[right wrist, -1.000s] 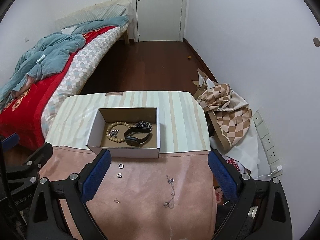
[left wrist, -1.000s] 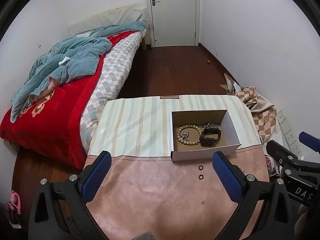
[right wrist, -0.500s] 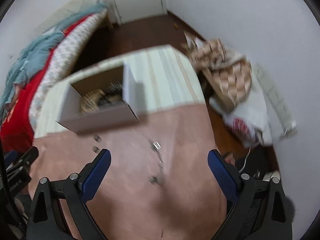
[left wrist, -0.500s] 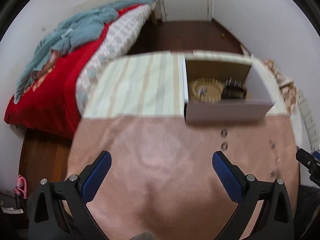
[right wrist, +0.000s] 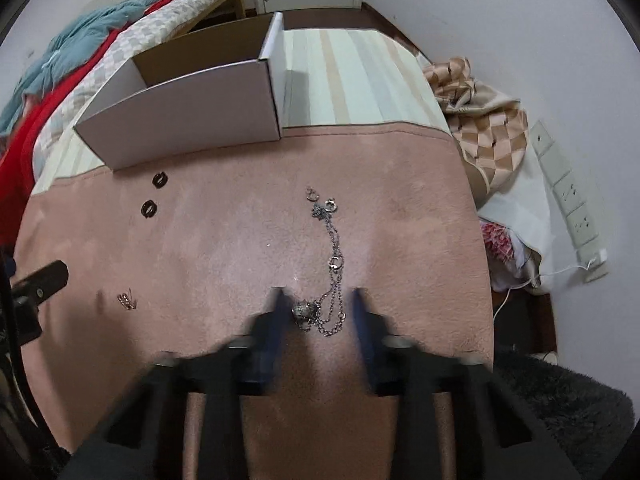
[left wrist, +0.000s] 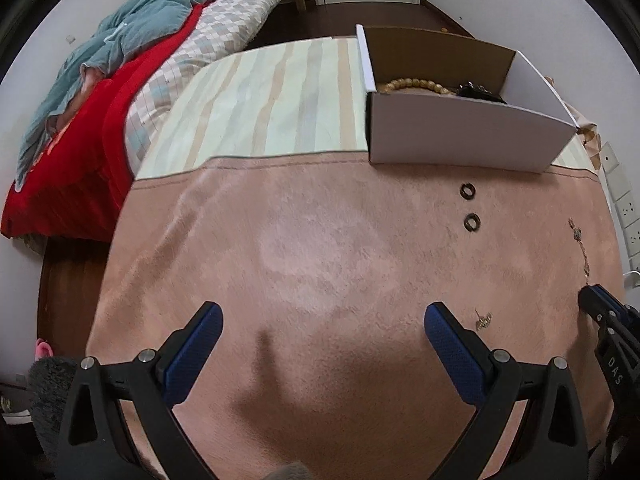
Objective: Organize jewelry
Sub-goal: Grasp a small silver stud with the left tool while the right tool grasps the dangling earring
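A silver chain necklace [right wrist: 334, 260] lies on the pink cloth [right wrist: 224, 248], its pendant [right wrist: 304, 311] nearest me. My right gripper [right wrist: 318, 294] is low over it, blurred, jaws closing with the pendant and chain end between them, still apart. Two black rings [right wrist: 160, 179] [right wrist: 149, 208] and a small gold earring [right wrist: 127, 301] lie to the left. My left gripper [left wrist: 323, 312] is open over bare cloth, with the earring [left wrist: 483, 320] just right of it. The white cardboard box [left wrist: 460, 136] holds a wooden bead bracelet [left wrist: 416, 83] and a black watch [left wrist: 478, 91].
A striped cloth [left wrist: 272, 108] covers the far half of the table. A bed with a red blanket [left wrist: 80, 152] stands at the left. A checkered fabric heap [right wrist: 484, 120] and wall sockets [right wrist: 568, 196] are at the right. Two small silver rings [right wrist: 331, 205] lie at the necklace's far end.
Both grippers have dropped toward the table and tilted down. The right gripper's jaws have narrowed from wide open to either side of the necklace's pendant end.
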